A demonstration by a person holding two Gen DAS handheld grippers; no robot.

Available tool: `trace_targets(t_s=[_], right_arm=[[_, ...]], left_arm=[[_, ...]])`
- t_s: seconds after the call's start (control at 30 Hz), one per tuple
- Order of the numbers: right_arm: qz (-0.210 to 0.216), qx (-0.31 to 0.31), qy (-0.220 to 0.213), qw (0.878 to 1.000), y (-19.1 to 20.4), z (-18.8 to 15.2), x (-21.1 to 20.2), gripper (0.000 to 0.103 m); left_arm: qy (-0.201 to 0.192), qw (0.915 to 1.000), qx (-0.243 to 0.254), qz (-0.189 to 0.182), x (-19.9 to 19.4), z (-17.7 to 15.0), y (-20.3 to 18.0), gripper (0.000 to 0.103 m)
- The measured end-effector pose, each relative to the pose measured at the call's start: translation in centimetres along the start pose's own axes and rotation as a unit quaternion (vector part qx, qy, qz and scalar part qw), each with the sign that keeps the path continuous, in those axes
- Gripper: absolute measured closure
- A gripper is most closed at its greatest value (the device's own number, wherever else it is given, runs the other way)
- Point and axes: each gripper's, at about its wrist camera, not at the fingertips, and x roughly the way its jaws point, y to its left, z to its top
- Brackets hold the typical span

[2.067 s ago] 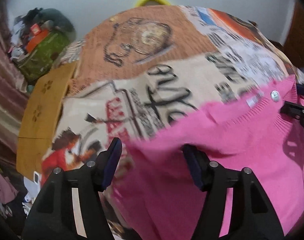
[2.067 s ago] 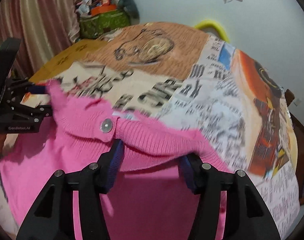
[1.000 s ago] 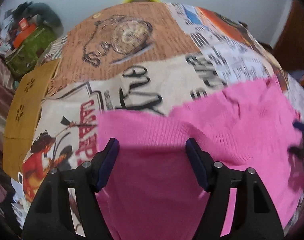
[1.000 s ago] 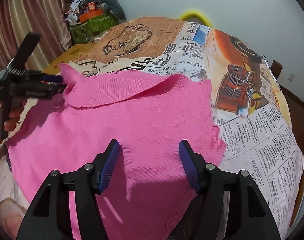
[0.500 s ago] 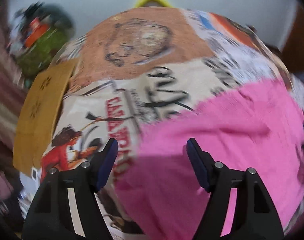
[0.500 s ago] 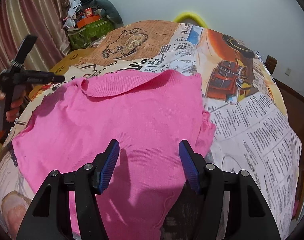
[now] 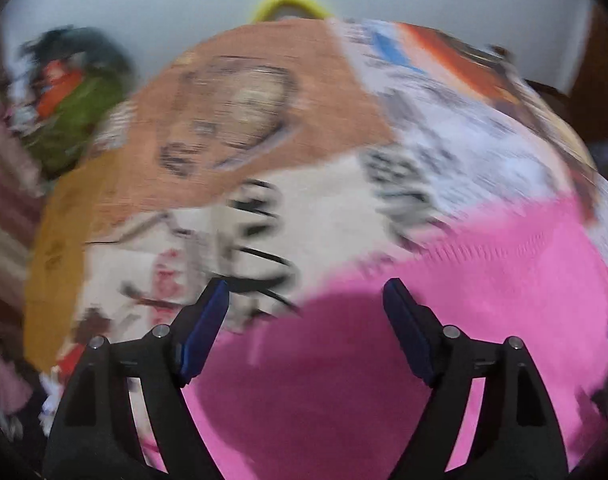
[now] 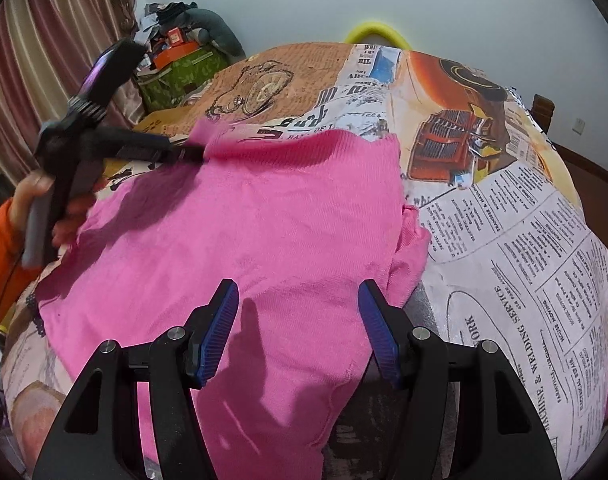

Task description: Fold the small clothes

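The pink sweater lies flat on the newsprint-covered counter. Right tongs hover spread above its near hem, gripping nothing. Left tongs are opening at its far-left corner, empty.

The view is smeared by motion blur. The left gripper's two black arms with blue pads rise from the near edge, its jaws opening with nothing pinched between them. A pink knitted garment lies on the near right of a printed newspaper-pattern tablecloth. Far left sits a green bag; a yellow curved rim shows beyond the far edge
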Motion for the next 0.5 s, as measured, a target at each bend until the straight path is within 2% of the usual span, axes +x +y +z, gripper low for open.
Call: trace_targets(t_s=[0.13, 0.27, 0.37, 0.5], right_arm=[[0.002, 0.004, -0.003, 1.0, -0.1, -0.2, -0.5, 0.045], [-0.004, 0.013, -0.001, 1.0, -0.1, -0.7, -1.1, 0.045], [-0.008, 0.019, 0.003, 1.0, -0.1, -1.1, -1.8, 0.045], [-0.022, 0.017, 0.003, 1.0, 0.1, -2.1, -3.4, 0.045]], left_arm=[[-0.001, 0.9993, -0.033, -0.019, -1.2, -0.6, 3.5, 0.023], [0.0, 0.9998, -0.021, -0.004, -3.4, -3.4, 6.3, 0.023], [0.014, 0.9997, -0.019, -0.002, -4.3, -5.5, 7.7, 0.023], [0.051, 0.9975, -0.042, -0.028, -4.6, -9.4, 9.8, 0.023]])
